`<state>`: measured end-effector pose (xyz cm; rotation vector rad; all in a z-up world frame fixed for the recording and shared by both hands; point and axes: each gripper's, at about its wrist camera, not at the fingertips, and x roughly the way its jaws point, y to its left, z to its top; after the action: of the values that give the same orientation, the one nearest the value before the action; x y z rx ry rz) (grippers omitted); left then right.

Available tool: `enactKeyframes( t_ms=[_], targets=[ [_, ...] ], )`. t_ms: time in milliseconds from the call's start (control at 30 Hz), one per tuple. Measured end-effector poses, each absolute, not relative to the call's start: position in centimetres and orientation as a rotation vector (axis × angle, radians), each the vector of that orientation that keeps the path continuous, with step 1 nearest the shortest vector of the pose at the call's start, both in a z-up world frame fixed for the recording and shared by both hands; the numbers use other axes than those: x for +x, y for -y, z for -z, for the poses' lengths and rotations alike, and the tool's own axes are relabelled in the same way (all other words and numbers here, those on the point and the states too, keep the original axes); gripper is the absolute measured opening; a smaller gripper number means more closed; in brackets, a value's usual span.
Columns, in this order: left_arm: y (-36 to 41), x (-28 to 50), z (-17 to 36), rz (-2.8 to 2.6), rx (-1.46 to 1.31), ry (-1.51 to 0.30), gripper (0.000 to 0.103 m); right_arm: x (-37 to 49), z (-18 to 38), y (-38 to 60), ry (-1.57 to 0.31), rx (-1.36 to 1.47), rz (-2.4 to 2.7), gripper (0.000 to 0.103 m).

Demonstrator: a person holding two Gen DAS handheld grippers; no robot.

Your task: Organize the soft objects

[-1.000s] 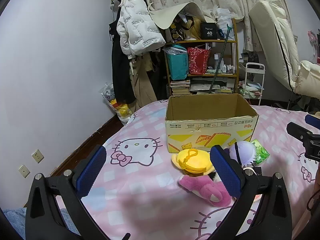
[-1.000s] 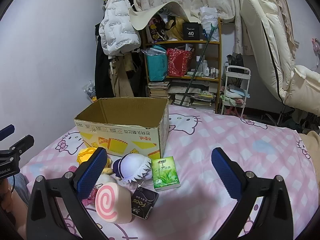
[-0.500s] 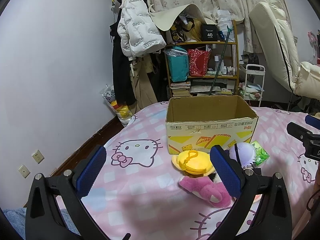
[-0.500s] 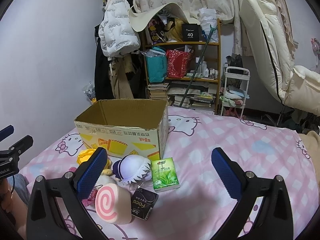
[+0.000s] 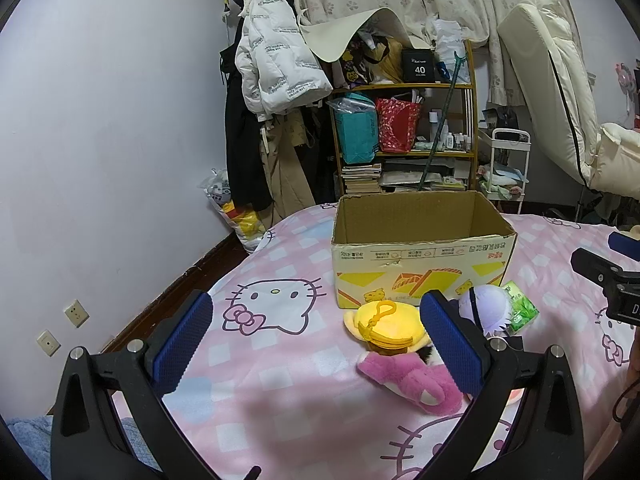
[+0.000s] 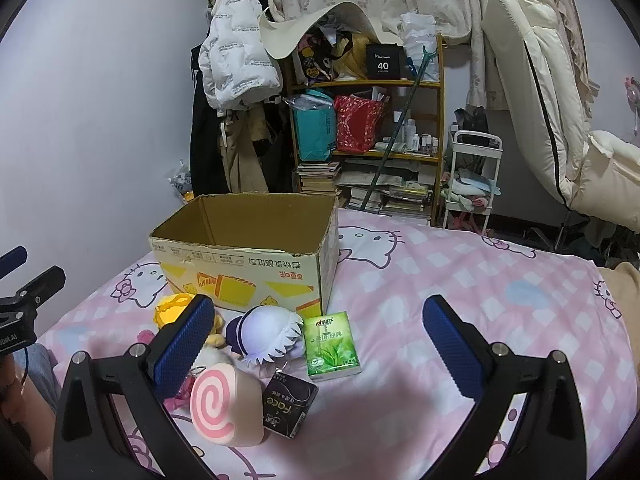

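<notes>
Little has shifted since a second ago: both grippers hang spread wide and empty above the bedspread, the view only creeping slightly. Ahead of both tools sits the open cardboard box (image 5: 420, 256). Before it the soft things cluster: pink plush (image 5: 404, 376), long axis running left to right, lies just inside the left gripper (image 5: 316, 338)'s right finger, nearer that arm; the swirl cushion (image 6: 224, 404) sits by the right gripper (image 6: 318, 340)'s left finger.
</notes>
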<state>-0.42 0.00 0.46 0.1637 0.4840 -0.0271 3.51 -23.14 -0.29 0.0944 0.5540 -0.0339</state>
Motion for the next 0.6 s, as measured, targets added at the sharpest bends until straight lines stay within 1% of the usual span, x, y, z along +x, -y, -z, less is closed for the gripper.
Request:
enactKeyframes(
  t_ms=[600],
  targets=[
    [-0.1, -0.59, -0.75, 0.034, 0.166, -0.479, 0.102, 3.55, 0.24, 23.04, -0.552, 0.089, 0.036, 0.103]
  ],
)
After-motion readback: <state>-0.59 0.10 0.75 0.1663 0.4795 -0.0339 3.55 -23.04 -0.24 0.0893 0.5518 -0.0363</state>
